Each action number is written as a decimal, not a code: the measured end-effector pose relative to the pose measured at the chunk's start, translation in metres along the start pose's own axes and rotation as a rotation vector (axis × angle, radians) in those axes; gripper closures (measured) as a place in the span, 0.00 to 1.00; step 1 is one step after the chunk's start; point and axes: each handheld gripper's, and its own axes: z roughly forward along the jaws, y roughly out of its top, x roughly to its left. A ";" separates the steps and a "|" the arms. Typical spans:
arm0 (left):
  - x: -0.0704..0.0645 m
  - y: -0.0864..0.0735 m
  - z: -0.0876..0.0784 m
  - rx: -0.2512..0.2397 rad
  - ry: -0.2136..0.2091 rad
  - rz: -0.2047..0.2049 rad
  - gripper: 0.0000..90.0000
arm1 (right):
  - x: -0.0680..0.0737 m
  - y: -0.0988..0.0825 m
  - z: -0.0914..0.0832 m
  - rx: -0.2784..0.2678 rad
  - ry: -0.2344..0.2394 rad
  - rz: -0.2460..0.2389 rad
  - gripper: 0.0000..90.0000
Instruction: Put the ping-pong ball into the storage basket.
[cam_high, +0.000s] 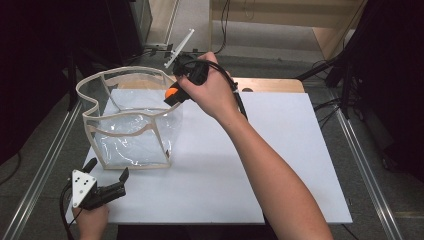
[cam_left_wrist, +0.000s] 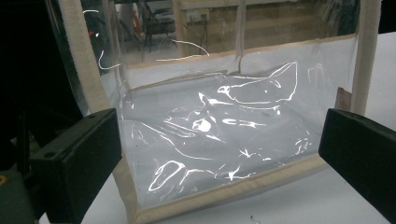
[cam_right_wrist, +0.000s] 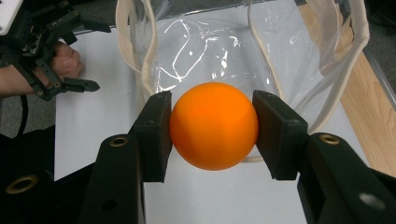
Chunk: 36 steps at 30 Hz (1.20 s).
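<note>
Right forearm stretched diagonally toward 11 o'clock, right gripper (cam_high: 175, 95) tilted down, jaws clamped on orange ball (cam_right_wrist: 214, 125) above the clear bag's (cam_high: 132, 130) right rim, left gripper (cam_high: 107, 172) at 7 o'clock, jaws wide apart, holding nothing

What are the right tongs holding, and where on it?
The right tongs grip an orange ball across its middle, one pad on each side, held at the clear bag's rim.
</note>
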 end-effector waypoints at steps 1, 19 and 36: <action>0.000 0.000 0.000 0.000 0.000 0.000 0.00 | 0.000 0.000 0.001 -0.002 -0.003 0.005 0.53; 0.000 0.000 0.000 -0.002 0.000 -0.004 0.00 | -0.005 0.004 0.011 -0.004 -0.051 0.015 0.53; 0.000 0.000 0.000 -0.005 -0.001 -0.005 0.00 | -0.010 0.005 0.028 0.042 -0.086 0.027 0.53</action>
